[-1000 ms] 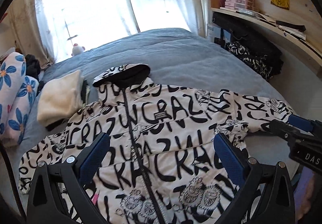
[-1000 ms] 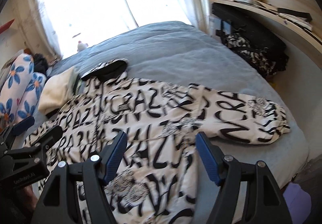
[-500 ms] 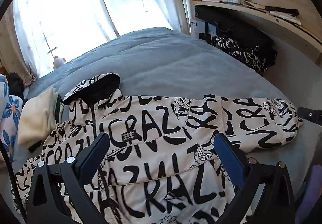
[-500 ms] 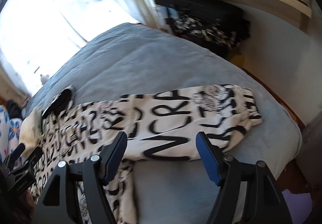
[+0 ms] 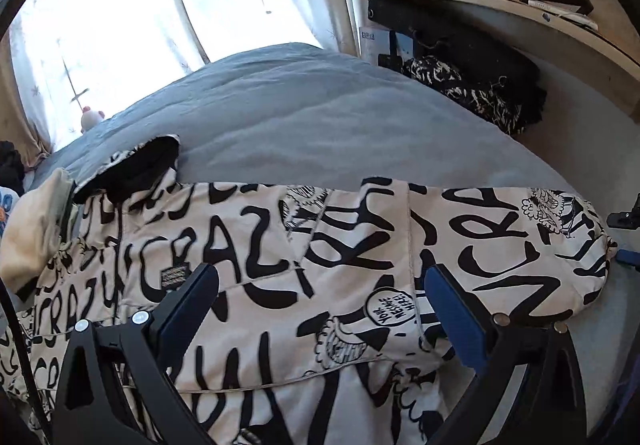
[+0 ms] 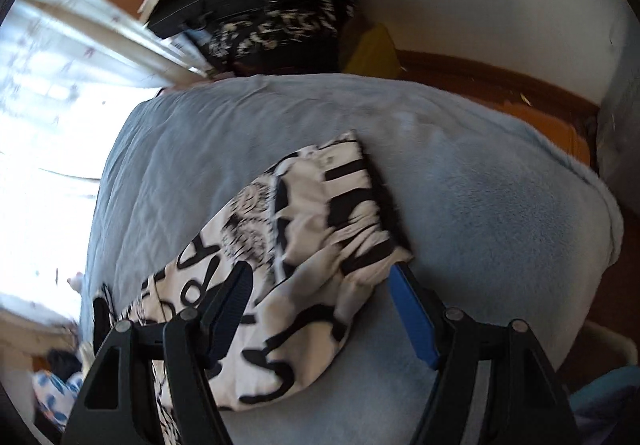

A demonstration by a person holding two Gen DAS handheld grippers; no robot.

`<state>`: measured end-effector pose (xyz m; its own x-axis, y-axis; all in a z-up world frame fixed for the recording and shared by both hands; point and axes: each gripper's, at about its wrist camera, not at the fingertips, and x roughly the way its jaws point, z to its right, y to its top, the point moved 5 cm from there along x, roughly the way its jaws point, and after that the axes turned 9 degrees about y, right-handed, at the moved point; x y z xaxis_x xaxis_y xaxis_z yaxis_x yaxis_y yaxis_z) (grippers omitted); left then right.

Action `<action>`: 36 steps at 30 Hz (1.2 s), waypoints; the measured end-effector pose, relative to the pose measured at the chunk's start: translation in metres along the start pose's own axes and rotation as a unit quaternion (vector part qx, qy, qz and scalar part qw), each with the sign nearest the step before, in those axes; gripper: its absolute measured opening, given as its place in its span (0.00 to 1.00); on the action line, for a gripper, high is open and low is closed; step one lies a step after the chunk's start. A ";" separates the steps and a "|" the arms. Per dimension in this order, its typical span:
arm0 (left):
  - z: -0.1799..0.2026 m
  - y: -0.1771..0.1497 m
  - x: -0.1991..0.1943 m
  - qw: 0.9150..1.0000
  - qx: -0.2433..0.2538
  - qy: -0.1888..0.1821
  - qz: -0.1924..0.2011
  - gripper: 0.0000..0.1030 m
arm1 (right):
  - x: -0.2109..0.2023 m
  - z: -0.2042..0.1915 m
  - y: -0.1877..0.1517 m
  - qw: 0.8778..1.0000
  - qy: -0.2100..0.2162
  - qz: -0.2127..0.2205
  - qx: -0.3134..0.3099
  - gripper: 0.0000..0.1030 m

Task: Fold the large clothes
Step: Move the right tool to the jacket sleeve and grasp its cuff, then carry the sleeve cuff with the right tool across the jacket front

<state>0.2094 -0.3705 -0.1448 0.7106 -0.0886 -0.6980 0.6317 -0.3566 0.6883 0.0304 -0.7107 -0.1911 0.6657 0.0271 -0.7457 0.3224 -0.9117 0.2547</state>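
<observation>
Fingers of the left gripper [image 5: 320, 309] stand wide apart in the left wrist view, blue pads on either side of the jacket [image 5: 280, 265] and nothing pinched between them. That jacket, white with heavy black lettering, lies spread flat on the grey bed [image 5: 320, 113], collar toward the window side, one sleeve [image 5: 520, 241] stretched out to the right and ending close to the mattress edge. Judged from this, the left gripper hangs over the shoulder seam, a sensible anchor: to fold the sleeve cleanly it should come down near that seam and hold the body flat so the fabric does not drag. A cream garment [image 5: 32, 229] just beside the collar is worth keeping clear of.

From the right wrist view, the right gripper [image 6: 320, 309] is likewise spread wide and empty, rolled sideways above the sleeve cuff [image 6: 344, 197], the frame blurred. The cuff lies between and beyond its pads, not touched as far as I can tell. Likely best is to bite the cuff through both layers near its end, lift only a little, then carry it across the chest, since the padded cloth looks slippery and bulky.
</observation>
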 end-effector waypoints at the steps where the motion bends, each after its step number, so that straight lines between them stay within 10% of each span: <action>1: 0.005 -0.001 0.006 1.000 -0.002 -0.005 -0.008 0.99 | 0.002 0.004 0.001 1.000 0.002 0.001 0.006 0.69; 13: 0.024 -0.018 0.042 0.997 -0.006 -0.009 -0.080 0.99 | 0.034 0.011 -0.004 0.997 -0.068 -0.029 -0.010 0.69; 25: 0.009 -0.019 0.035 0.996 -0.027 -0.019 -0.083 0.99 | 0.033 0.009 -0.022 0.999 -0.014 -0.039 0.032 0.67; 29: -0.007 -0.020 0.033 0.995 -0.041 -0.016 -0.093 0.99 | 0.029 -0.020 -0.024 0.999 -0.015 -0.014 -0.030 0.12; 36: -0.078 -0.016 0.008 0.992 -0.091 -0.013 -0.090 0.99 | -0.022 -0.184 -0.110 0.954 0.083 0.028 -0.288 0.11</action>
<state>0.2291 -0.2925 -0.1461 0.5740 -0.0636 -0.8164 0.7950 -0.1956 0.5742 0.1035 -0.5355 -0.0895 0.7747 0.0929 -0.6255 0.5673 -0.5391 0.6225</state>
